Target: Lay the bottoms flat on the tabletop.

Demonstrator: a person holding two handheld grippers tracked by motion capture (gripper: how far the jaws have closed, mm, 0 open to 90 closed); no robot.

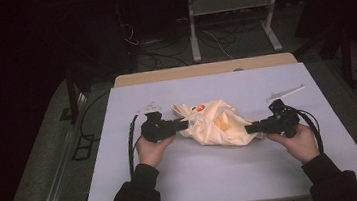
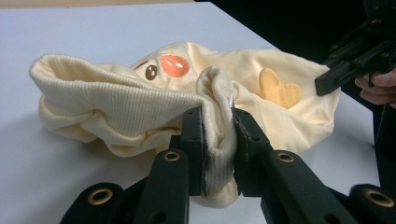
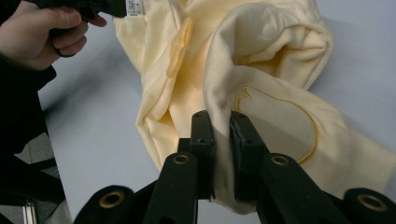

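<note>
sweater (image 1: 214, 123), cream, bunched mid-table (image 1: 200, 178), long axis running left to right between my hands. left gripper (image 1: 185, 125) clamped on its ribbed hem (image 2: 217, 140); right gripper (image 1: 248, 129) pinching a fold at the opposite end. i judge spreading means pulling both ends apart.
</note>
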